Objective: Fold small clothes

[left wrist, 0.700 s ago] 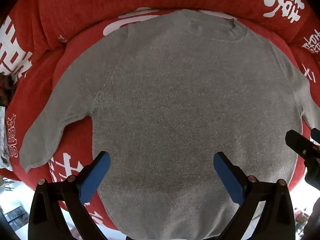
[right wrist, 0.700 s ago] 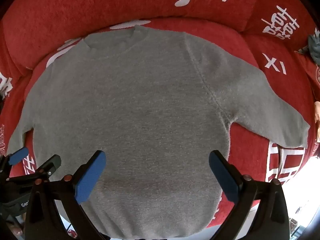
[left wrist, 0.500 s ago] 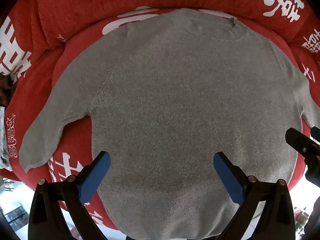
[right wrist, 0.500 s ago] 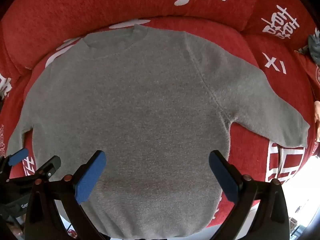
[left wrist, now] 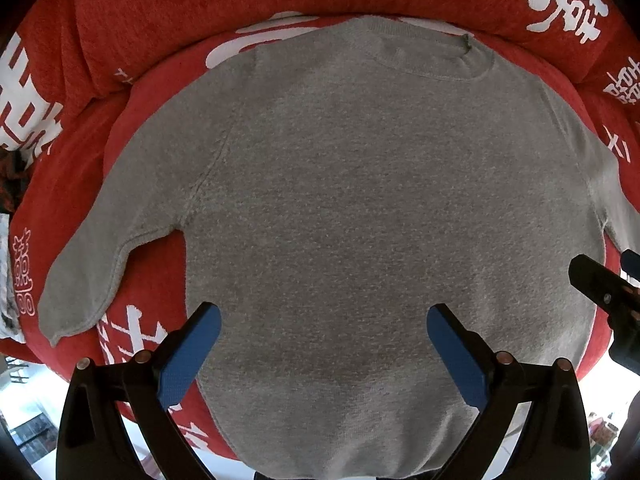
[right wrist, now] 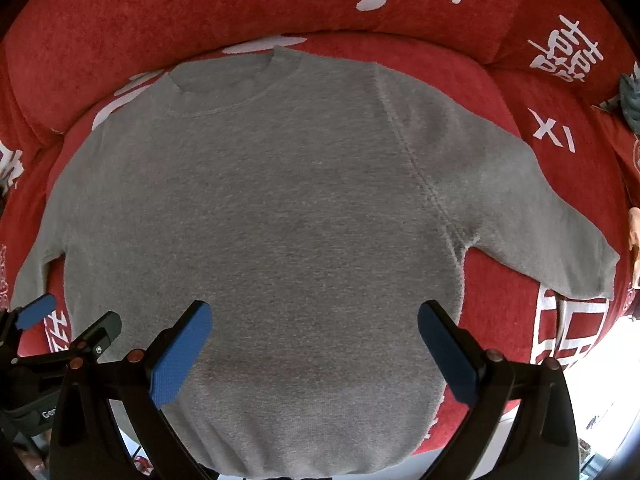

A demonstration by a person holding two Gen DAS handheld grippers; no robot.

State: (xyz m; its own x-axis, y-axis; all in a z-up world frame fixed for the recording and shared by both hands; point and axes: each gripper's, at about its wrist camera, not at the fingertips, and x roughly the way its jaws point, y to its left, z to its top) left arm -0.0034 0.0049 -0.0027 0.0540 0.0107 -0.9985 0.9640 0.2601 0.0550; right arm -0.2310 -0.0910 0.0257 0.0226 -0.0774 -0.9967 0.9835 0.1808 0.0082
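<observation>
A small grey knit sweater [left wrist: 360, 208] lies spread flat, collar at the far side, on a red sofa seat; it also shows in the right wrist view [right wrist: 280, 220]. Its left sleeve [left wrist: 92, 264] and right sleeve [right wrist: 552, 232] stick out sideways. My left gripper [left wrist: 323, 344] is open and empty above the lower part of the body. My right gripper [right wrist: 314, 340] is open and empty above the same lower part, to the right of the left one. The hem is partly hidden by the gripper frames.
The red sofa cover [left wrist: 200, 12] with white characters has a raised backrest behind the collar. The seat's front edge [right wrist: 560, 344] drops to a bright floor. A dark grey object [right wrist: 631, 100] lies at the far right. The right gripper shows at the left view's edge [left wrist: 600, 288].
</observation>
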